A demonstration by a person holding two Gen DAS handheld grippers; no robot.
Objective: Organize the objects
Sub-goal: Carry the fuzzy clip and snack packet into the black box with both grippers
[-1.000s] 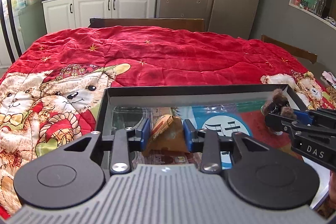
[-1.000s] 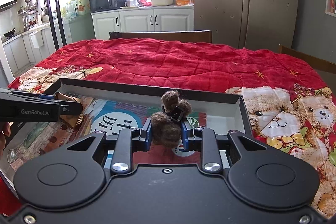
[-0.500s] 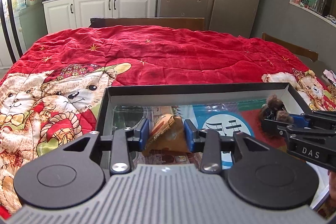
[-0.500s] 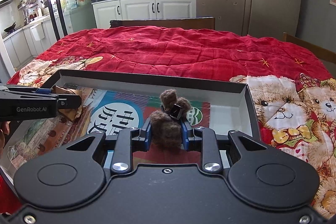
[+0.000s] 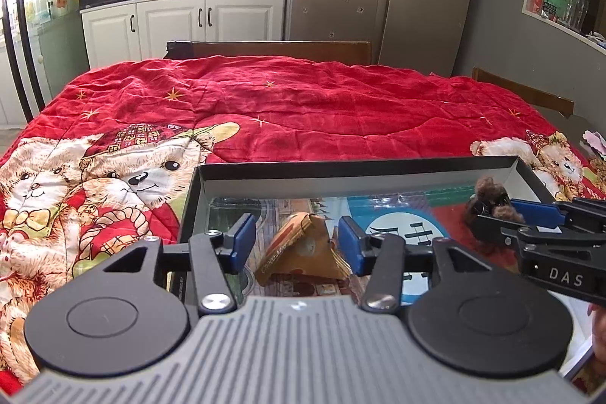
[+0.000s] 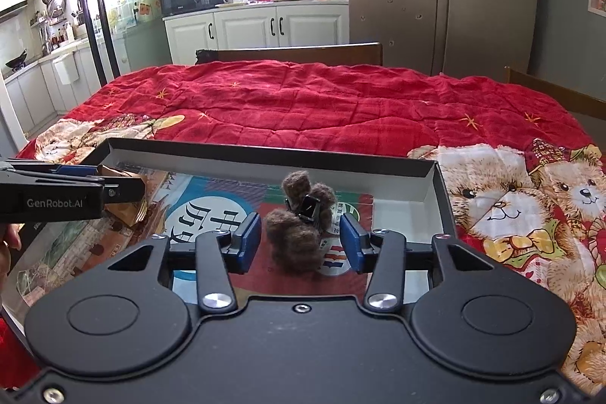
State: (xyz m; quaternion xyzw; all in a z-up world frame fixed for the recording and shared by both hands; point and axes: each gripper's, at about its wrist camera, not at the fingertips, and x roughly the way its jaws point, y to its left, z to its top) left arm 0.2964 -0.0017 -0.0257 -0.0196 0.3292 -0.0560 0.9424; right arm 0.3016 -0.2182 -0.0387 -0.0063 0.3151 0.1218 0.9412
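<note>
both jaws now parted from earlier grips and opening, left gripper (image 5: 293,243) around gold wrapper (image 5: 303,247) lower centre, right gripper (image 6: 299,241) around brown fuzzy clip (image 6: 299,222), untouched, inside tray (image 5: 341,173)

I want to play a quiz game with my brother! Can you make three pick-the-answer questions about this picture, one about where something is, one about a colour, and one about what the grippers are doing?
1. Where is the furry brown clip?
A. In the box
B. On the quilt
C. On the counter

2. What colour are the gripper pads?
A. Yellow
B. Blue
C. White

3. Is the left gripper squeezing the gold wrapper?
A. Yes, tightly
B. No, there are gaps on both sides
C. The wrapper is out of sight

Answers:
1. A, it lies inside the box, between the pads of the right gripper.
2. B, all the pads are blue.
3. B, the wrapper sits free between the opening pads.
</note>
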